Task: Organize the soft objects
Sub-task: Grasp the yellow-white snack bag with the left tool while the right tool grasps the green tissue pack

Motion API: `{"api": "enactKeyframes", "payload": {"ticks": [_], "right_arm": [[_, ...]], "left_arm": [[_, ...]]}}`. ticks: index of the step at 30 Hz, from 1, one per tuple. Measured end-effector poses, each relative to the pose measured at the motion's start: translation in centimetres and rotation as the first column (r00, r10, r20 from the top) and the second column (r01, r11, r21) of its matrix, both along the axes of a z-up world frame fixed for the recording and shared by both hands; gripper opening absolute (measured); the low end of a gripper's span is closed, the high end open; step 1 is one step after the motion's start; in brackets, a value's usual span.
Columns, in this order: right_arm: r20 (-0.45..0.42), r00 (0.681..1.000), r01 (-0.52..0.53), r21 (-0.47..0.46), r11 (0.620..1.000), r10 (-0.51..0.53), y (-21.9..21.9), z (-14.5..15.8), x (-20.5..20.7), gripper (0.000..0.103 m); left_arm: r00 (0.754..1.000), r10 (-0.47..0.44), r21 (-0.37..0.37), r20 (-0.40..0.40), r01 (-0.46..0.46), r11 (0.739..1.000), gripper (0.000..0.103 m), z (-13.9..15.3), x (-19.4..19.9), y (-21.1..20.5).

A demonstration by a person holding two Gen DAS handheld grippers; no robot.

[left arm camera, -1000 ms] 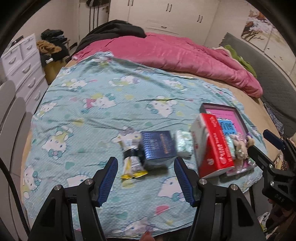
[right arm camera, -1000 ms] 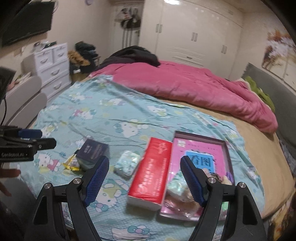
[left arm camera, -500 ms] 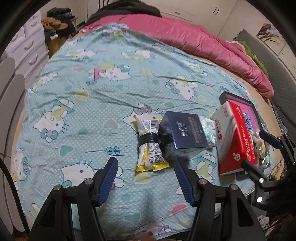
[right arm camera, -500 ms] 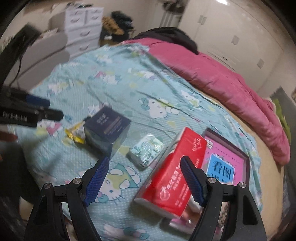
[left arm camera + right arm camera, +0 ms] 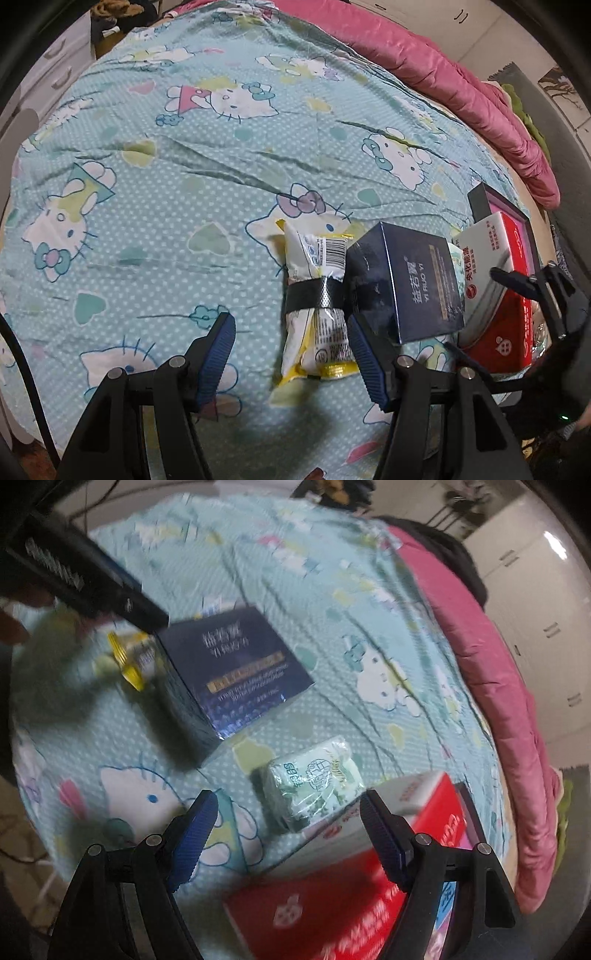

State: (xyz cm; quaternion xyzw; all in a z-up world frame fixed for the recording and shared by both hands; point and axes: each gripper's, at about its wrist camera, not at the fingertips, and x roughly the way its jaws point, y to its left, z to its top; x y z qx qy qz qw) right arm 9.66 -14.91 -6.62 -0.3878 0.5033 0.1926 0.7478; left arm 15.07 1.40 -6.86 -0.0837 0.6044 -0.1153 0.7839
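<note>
Both tools released, empty. Left tool point(image 5: 290, 349) straddles the yellow snack packet point(image 5: 317, 295) on the bed point(image 5: 147, 221); right tool point(image 5: 288, 823) frames the green tissue pack point(image 5: 314, 779). Best: descend centred, clear of the blue box point(image 5: 406, 284).

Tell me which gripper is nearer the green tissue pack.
Right. The right gripper hangs just short of the green tissue pack, jaws open; the left gripper is over the yellow snack packet, beyond the navy box.

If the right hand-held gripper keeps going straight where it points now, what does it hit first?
Most likely the green tissue pack, which lies between the open fingers of the right hand-held gripper; the red box beside it looks close.
</note>
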Motion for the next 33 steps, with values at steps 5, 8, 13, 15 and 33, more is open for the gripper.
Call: {"api": "enactKeyframes", "payload": {"ticks": [5, 8, 13, 15, 33], "right_arm": [[-0.046, 0.999, 0.002, -0.046, 0.999, -0.004, 0.2, -1.5, 1.4, 0.08], [-0.076, 0.997, 0.014, -0.059, 0.998, -0.018, 0.3, -2.0, 2.2, 0.08], [-0.1, 0.995, 0.011, -0.108, 0.994, -0.021, 0.5, -3.1, 3.5, 0.078], [-0.101, 0.995, -0.001, -0.121, 0.993, -0.011, 0.5, -3.4, 3.9, 0.076], [-0.047, 0.998, 0.044, -0.015, 0.999, -0.045, -0.5, -2.2, 5.8, 0.025]], "left_arm": [[1.0, -0.006, -0.014, -0.021, 0.005, 1.0, 0.063, -0.9, 0.5, -0.2], [0.999, -0.014, -0.024, -0.028, 0.014, 1.0, 0.063, -1.4, 0.6, -0.4], [0.999, -0.016, -0.038, -0.041, 0.014, 0.999, 0.063, -2.0, 1.2, -0.5], [0.999, -0.016, -0.036, -0.049, 0.014, 0.999, 0.063, -2.2, 1.3, -0.6], [0.998, -0.006, -0.102, -0.069, -0.001, 0.995, 0.061, -3.5, 3.0, -0.5]]}}
